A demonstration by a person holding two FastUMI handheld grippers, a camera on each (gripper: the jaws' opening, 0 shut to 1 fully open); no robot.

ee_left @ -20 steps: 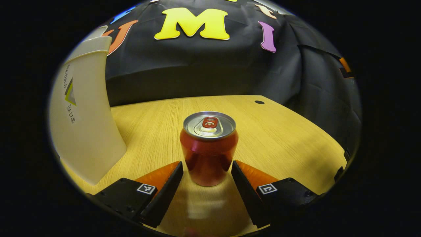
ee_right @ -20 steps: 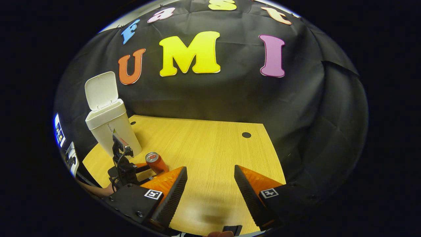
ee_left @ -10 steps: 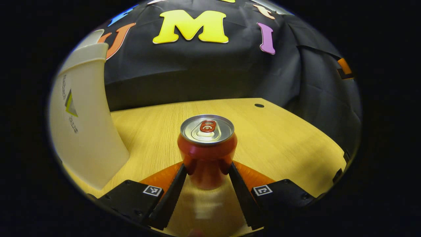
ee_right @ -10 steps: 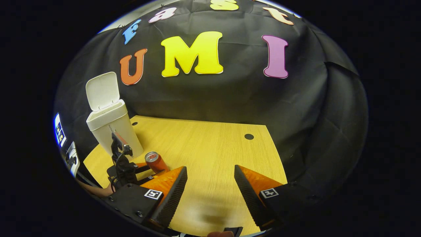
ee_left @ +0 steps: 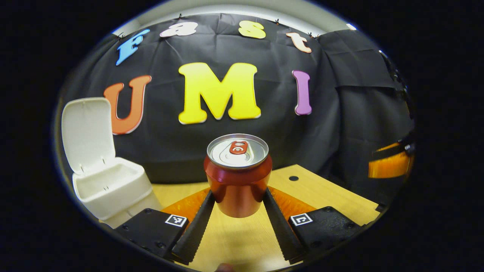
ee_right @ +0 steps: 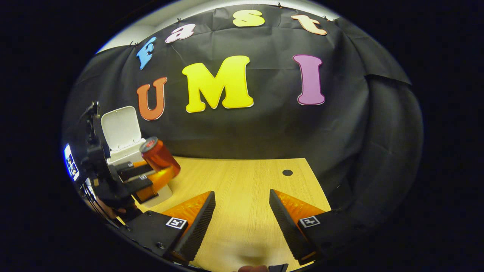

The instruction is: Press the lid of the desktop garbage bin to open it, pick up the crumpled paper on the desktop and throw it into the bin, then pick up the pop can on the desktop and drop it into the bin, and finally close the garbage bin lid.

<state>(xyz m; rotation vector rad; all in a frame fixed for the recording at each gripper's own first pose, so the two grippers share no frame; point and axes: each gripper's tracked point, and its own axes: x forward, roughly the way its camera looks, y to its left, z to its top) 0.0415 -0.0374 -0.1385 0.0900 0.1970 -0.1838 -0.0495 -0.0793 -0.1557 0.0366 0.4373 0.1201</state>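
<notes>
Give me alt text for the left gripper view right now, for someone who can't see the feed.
The left hand-held gripper is shut on an upright red pop can, held clear above the wooden desktop. To the left stands the white garbage bin with its lid raised open. Black cloth hangs behind.

No words or numbers can be read on the pop can [ee_left: 238,177] or the garbage bin [ee_left: 113,198]. The small square code tags [ee_left: 176,220] show no letters.
</notes>
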